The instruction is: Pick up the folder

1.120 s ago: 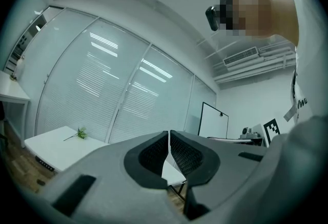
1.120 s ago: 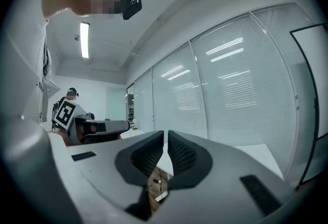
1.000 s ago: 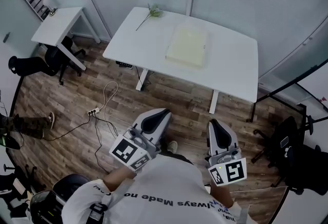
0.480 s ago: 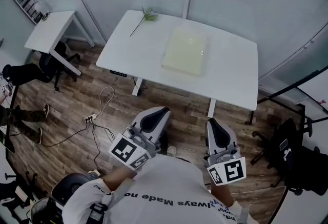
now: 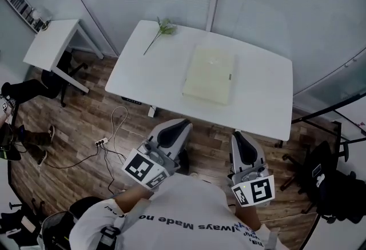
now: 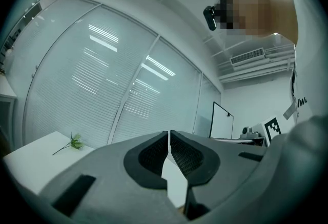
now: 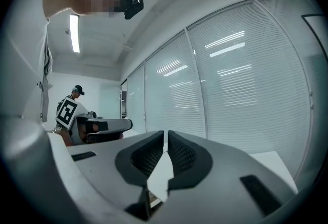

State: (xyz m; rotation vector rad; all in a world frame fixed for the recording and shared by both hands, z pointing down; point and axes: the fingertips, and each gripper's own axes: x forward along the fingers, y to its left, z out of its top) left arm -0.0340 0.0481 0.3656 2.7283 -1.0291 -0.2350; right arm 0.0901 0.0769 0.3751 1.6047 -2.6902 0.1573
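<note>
With my left gripper (image 5: 180, 124) and right gripper (image 5: 238, 136) both closed on nothing, the folder (image 5: 209, 74) lies flat on the white table (image 5: 143, 74) straight ahead between them, long axis pointing away, neither clearly nearer.

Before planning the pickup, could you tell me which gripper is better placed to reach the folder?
Right, only slightly: the right gripper points squarely at the folder's near right corner, while the left gripper sits aslant. Both are shut, empty, short of the table.
</note>
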